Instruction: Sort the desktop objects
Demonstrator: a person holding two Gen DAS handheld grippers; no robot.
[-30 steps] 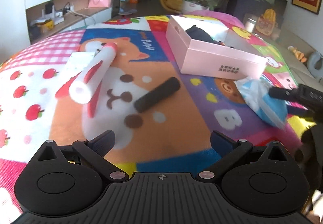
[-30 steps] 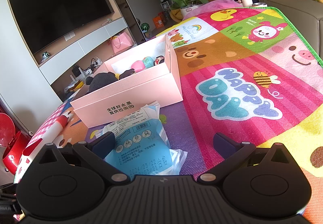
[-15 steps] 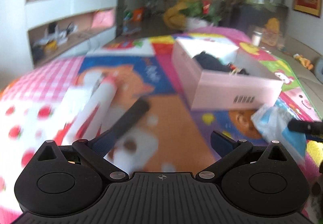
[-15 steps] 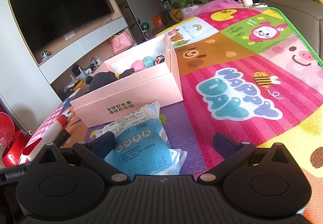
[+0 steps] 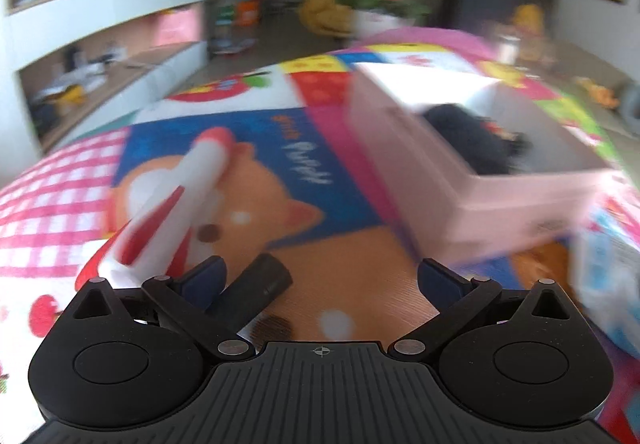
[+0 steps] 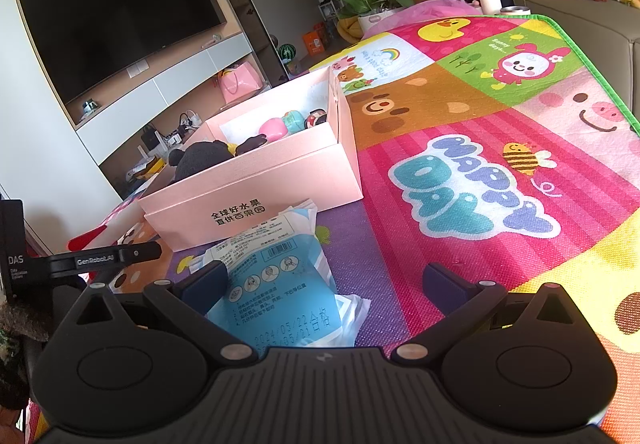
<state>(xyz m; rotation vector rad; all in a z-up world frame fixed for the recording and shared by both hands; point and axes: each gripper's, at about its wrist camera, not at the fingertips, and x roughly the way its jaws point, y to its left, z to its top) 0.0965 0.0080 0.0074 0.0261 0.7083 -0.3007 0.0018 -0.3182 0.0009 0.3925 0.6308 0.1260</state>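
1. Living room with a television wall and flowers behind; a bright cartoon play mat [image 6: 480, 171] covers the desk and carries everything listed below.
2. White and red tube [image 5: 176, 203]: lies at the far left of the mat, long axis running away from the left wrist camera. Judged light and stiff, liable to roll; best taken across its middle.
3. Dark cylinder [image 5: 256, 290]: lies just beside the tube, one end between the fingers of the left tool [image 5: 320, 280], close to the left finger. Looks rigid and matte, so probably not slippery; grip square across the barrel. View is motion-blurred.
4. Left tool: jaws spread wide, holding nothing.
5. Pink box [image 6: 256, 179]: open-topped, centre of the mat, already containing a dark soft item and small coloured pieces. Judged the sorting container.
6. Blue and white packet [image 6: 280, 284]: soft, crinkly film pouch lying against the box front. Judged light and slippery; pinch the flat body or a sealed edge.
7. Right tool [image 6: 320, 286]: jaws wide apart around the packet's near end, not closed on it.
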